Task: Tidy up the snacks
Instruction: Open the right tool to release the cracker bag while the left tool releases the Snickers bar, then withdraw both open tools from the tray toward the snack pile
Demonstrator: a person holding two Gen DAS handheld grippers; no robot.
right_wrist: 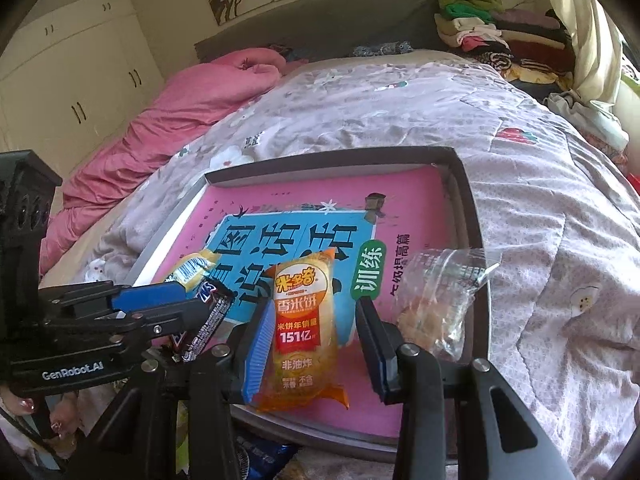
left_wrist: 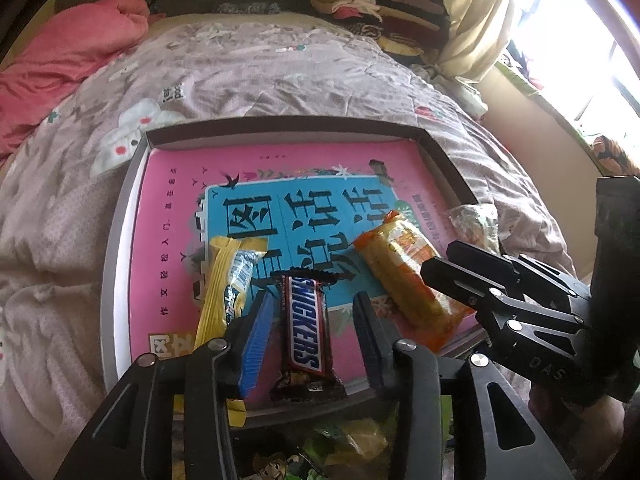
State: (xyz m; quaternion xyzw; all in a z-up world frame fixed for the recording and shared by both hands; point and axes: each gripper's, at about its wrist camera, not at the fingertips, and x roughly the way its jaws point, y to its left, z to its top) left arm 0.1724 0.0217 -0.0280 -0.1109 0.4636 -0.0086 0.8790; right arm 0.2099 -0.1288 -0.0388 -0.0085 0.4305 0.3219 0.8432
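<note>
A shallow dark-rimmed box (left_wrist: pixel 120 216) (right_wrist: pixel 468 200) with a pink and blue printed bottom lies on the bed. In it lie a yellow wafer pack (left_wrist: pixel 226 292) (right_wrist: pixel 192 266), a Snickers bar (left_wrist: pixel 306 332) (right_wrist: pixel 208 312), an orange rice-cracker pack (left_wrist: pixel 412 280) (right_wrist: pixel 304 328) and a clear plastic bag (left_wrist: pixel 474 220) (right_wrist: pixel 444 300). My left gripper (left_wrist: pixel 314 340) is open, its fingers on either side of the Snickers bar. My right gripper (right_wrist: pixel 316 352) is open, its fingers on either side of the orange pack. Each gripper shows in the other's view.
A floral quilt (right_wrist: pixel 540 208) covers the bed, with a pink duvet (left_wrist: pixel 60 64) at the far left. Folded clothes (right_wrist: pixel 492 36) are piled by the headboard. More snack wrappers (left_wrist: pixel 352 444) lie below the box's near edge.
</note>
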